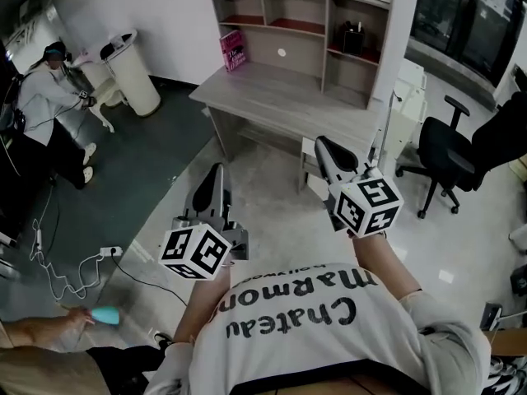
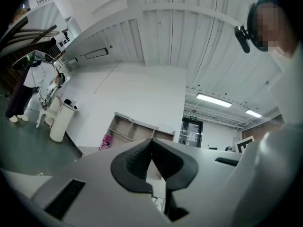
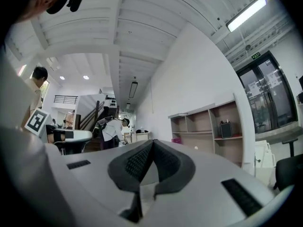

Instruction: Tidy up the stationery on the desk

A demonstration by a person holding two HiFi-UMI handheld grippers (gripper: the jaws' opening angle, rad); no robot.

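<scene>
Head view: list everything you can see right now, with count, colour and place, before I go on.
desk: one, pale wood with a shelf unit, top centre
book: one, pink, leaning at the desk's left end
box: one, black, right shelf compartment; contents too small to tell
bin: one, white, left of the desk
office chair: one, black, right of the desk
power strip: one, white, on the floor at left
bystander: one, white top, far left
left gripper: one, grey, shut, empty
right gripper: one, grey, shut, empty
</scene>
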